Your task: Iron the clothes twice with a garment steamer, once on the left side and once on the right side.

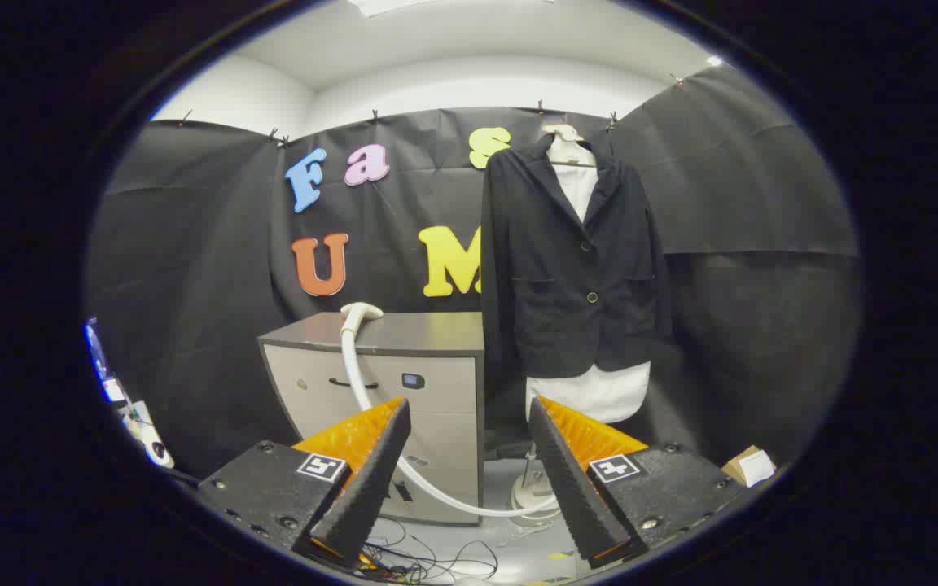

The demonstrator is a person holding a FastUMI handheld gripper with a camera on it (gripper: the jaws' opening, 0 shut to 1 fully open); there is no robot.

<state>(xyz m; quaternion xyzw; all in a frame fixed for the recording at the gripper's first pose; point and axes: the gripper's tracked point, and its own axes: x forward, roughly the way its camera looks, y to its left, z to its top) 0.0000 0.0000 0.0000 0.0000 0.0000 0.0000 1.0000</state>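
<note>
A dark blazer (575, 268) over a white shirt (591, 391) hangs on a hanger well beyond my fingers, slightly right of them. The steamer's white head (361, 313) rests on top of a grey cabinet (404, 358) to the left of the clothes. Its white hose (404, 464) curves down the cabinet's front to the steamer base (530, 492) on the floor under the clothes. My gripper (469, 415) is open with nothing between its fingers, far short of both the steamer head and the clothes.
Loose cables (420, 557) lie on the floor in front of the cabinet. A small cardboard box (750, 465) sits on the floor at the right. Some equipment (123, 399) stands at the far left by the booth wall.
</note>
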